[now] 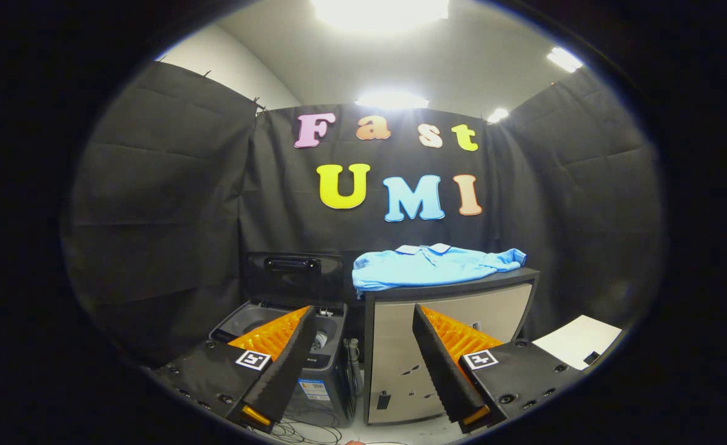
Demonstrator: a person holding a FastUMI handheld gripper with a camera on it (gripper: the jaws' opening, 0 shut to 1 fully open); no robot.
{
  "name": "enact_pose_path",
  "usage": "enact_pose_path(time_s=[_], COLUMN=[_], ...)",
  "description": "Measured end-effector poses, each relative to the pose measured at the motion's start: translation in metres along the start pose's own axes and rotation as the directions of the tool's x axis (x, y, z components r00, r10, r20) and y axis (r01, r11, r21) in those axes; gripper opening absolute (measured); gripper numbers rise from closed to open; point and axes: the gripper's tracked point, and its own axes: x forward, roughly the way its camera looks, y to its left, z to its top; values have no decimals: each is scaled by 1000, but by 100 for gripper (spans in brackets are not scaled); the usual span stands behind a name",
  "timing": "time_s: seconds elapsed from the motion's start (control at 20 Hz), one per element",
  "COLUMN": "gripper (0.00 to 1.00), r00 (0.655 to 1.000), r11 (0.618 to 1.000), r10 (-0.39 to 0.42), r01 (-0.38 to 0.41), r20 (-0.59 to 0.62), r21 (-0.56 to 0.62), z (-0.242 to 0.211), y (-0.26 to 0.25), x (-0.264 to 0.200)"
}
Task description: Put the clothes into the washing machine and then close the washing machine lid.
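Fingers [363, 371] spread wide, nothing between them. Dark washing machine [314, 346] lid up, tub mouth unobstructed; grey cabinet [400, 346] stands just beside it.

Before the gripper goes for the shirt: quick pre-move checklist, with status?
1. Gripper open, nothing between the fingers: ok.
2. Blue shirt in sight, lying on top of the cabinet, beyond the fingers: ok.
3. Washing machine lid raised, tub mouth open: ok.
4. Tub free of other items: cannot tell, inside hidden behind a finger.
5. Shirt free of snags: cannot tell; one sleeve hangs over the cabinet edge.
6. Cables on the floor by the machine, below the approach path: ok.
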Motion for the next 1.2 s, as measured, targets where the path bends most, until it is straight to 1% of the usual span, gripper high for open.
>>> enact_pose_path(time_s=[0.1,0.3,0.4,0.6,0.7,0.75,1.0,1.2], gripper=[97,97,97,98,98,98,98,98], r00=[999,996,995,996,997,996,987,978], r11=[999,996,994,993,995,995,987,981], r10=[-41,-77,-89,-82,-74,-82,-152,-184], r01=[41,75,86,80,72,80,147,175], r20=[2,-34,-41,-20,-26,-31,-59,-99], r21=[-10,-49,-73,-86,-70,-66,-68,-88], z=[8,18,26,47,51,53,68,72], y=[4,7,5,-1,-9,-17,-60,-86], x=[9,32,45,85,108,118,166,204])
